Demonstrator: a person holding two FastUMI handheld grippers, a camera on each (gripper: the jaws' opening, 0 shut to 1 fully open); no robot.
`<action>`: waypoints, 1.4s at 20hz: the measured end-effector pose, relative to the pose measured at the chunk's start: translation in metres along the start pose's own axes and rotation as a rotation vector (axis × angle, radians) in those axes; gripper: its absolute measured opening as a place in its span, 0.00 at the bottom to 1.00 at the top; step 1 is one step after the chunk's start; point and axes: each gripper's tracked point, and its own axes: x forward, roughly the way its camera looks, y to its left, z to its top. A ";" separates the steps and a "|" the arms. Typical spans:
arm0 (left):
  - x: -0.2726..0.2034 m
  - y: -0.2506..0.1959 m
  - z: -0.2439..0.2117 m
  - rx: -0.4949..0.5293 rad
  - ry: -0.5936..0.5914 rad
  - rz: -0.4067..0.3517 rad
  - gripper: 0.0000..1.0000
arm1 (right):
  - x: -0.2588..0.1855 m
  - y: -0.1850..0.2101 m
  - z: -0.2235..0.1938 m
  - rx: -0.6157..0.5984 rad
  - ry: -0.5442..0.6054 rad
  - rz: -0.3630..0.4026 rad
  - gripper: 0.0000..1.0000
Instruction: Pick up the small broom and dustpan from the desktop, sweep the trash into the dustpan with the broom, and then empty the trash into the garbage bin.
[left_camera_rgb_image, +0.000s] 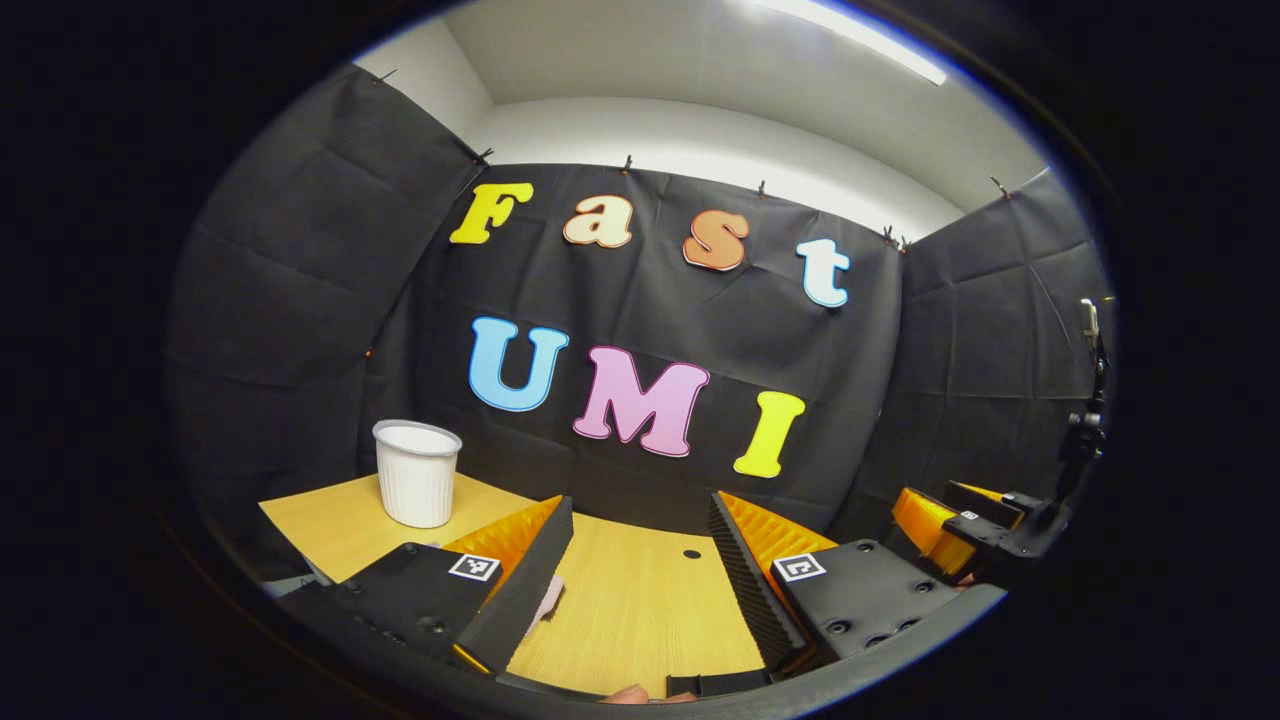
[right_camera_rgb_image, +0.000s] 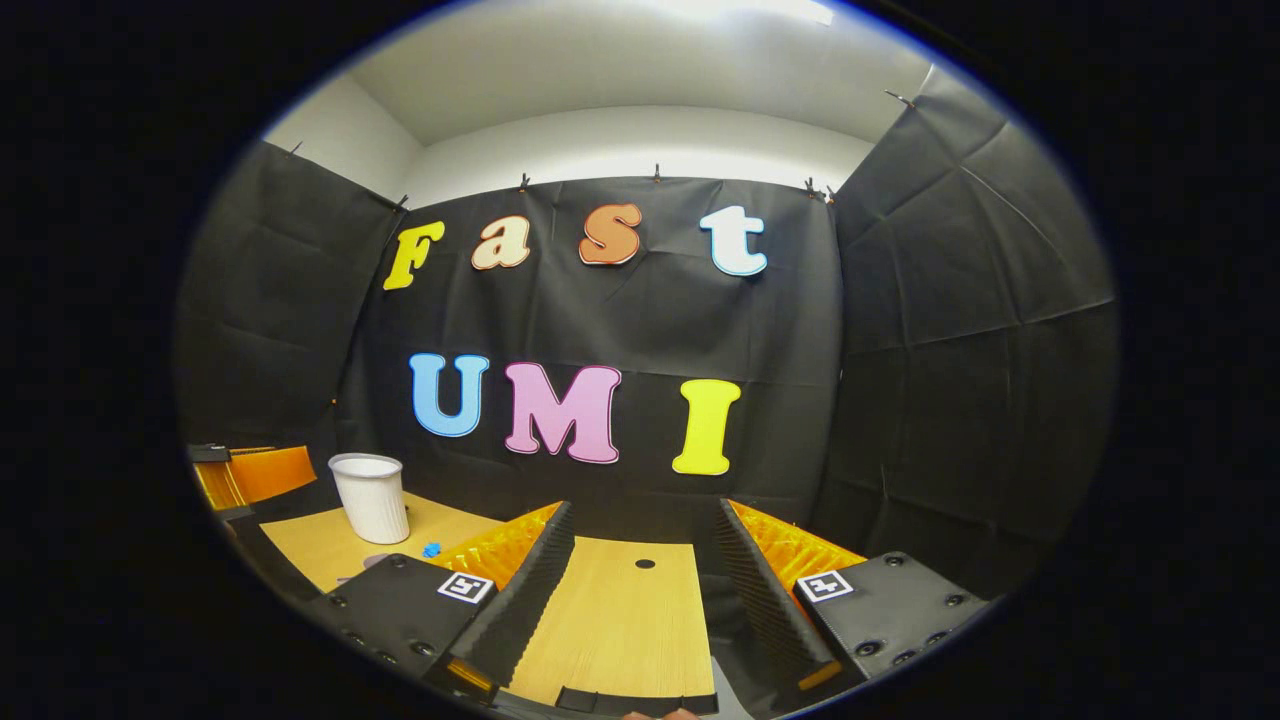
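Both the left hand-held gripper (left_camera_rgb_image: 640, 560) and right hand-held gripper (right_camera_rgb_image: 635, 570) hover level (jaws released) above the desktop (right_camera_rgb_image: 620, 620).

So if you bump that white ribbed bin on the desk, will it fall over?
Probably, if bumped near its rim. The white bin looks like thin plastic, so likely light. It narrows toward its base on the desk, so it may tip or slide easily.

- A wooden desktop (left_camera_rgb_image: 640, 610) fills the lower middle of both views, with a small dark round hole (left_camera_rgb_image: 691, 553) near its far edge.
- Black cloth wall (left_camera_rgb_image: 300, 280) covers the middle and sides.
- White ceiling (right_camera_rgb_image: 620, 70) spans the top.
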 end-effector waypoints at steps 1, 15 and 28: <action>-0.001 -0.001 0.000 -0.002 0.000 -0.002 0.82 | 0.000 0.000 0.001 0.002 -0.001 0.000 0.91; 0.000 0.014 0.000 -0.004 0.001 0.028 0.82 | 0.005 0.014 0.002 -0.014 -0.010 0.025 0.91; 0.008 0.019 -0.002 -0.006 0.008 0.032 0.82 | 0.014 0.020 0.000 -0.023 -0.005 0.028 0.91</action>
